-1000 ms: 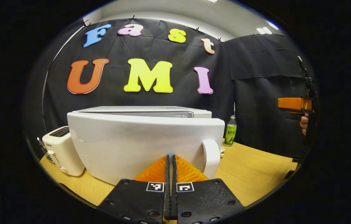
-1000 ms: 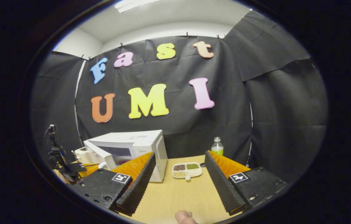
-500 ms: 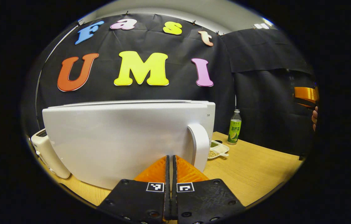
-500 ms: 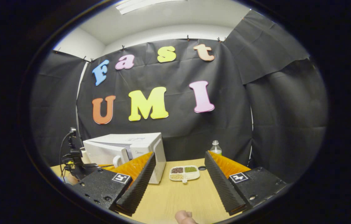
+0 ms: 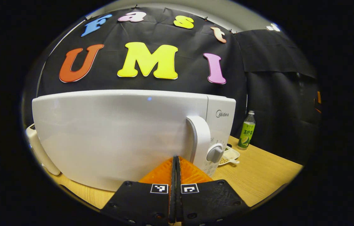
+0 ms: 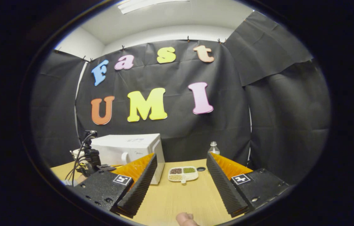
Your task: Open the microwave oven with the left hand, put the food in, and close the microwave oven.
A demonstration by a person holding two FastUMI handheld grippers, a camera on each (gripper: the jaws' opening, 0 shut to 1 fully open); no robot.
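Pressing w/ pinched-together fingers, left gripper (image 5: 175,160) meets shut microwave door (image 5: 114,135); food tray (image 6: 182,174) outside, right gripper (image 6: 180,175) wide, empty.

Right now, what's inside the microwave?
Cannot tell: the microwave door looks shut, hiding the inside. The divided food tray sits outside on the table, beside the microwave. The shut left tool is at the door.

On the table (image 6: 177,197) the microwave oven (image 6: 133,150) is set at the left, a divided dish (image 6: 182,174) just to its right, and a bottle (image 6: 213,147) behind the dish, near the wall.
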